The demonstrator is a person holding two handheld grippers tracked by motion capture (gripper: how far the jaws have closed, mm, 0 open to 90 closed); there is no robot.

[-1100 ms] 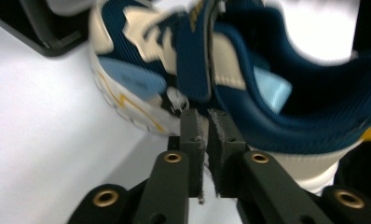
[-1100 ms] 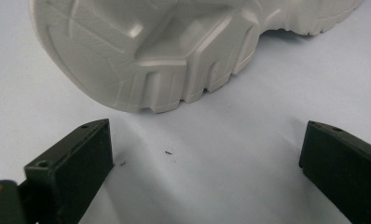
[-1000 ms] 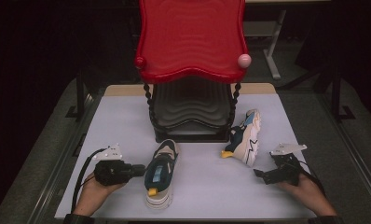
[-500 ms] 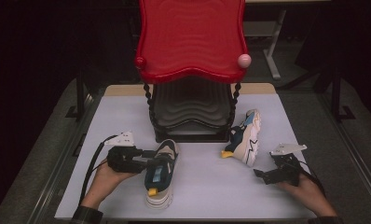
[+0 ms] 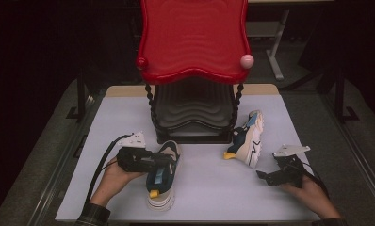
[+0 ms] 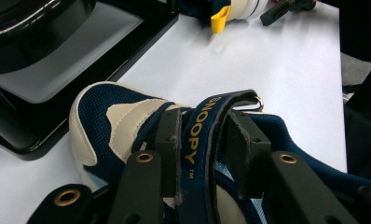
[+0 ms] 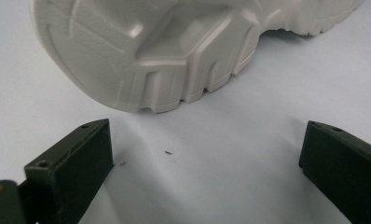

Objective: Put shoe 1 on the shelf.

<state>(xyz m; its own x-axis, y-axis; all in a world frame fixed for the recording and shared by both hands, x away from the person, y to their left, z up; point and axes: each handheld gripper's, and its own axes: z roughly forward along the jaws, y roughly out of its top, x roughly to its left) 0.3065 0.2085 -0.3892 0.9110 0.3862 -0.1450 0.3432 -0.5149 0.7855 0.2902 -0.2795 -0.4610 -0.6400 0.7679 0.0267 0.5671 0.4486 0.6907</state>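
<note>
Item: shoe [image 5: 163,174], front-left of surface [image 5: 209,188]. My left claw [image 5: 169,158] has just been narrowing around its strap [image 6: 200,135], pads apparently touching; I'd squeeze squarely before lifting. Right claw [image 5: 262,176]: wide open, empty.

left gripper [image 6: 203,144]: jaws had just been closing, pads set either side of strap | strap [image 6: 197,140]: navy, lettered SNOOPY in yellow, upright between the fingers [image 6: 167,135] | shoe [image 6: 113,126]: navy and cream, toe beyond the fingertips | black stand base [image 6: 58,70]: past the toe, left | second shoe [image 6: 221,16]: far ahead, yellow tab

mesh-cloth shoe [image 6: 127,121], glossy plastic rack [image 5: 192,42]
</note>
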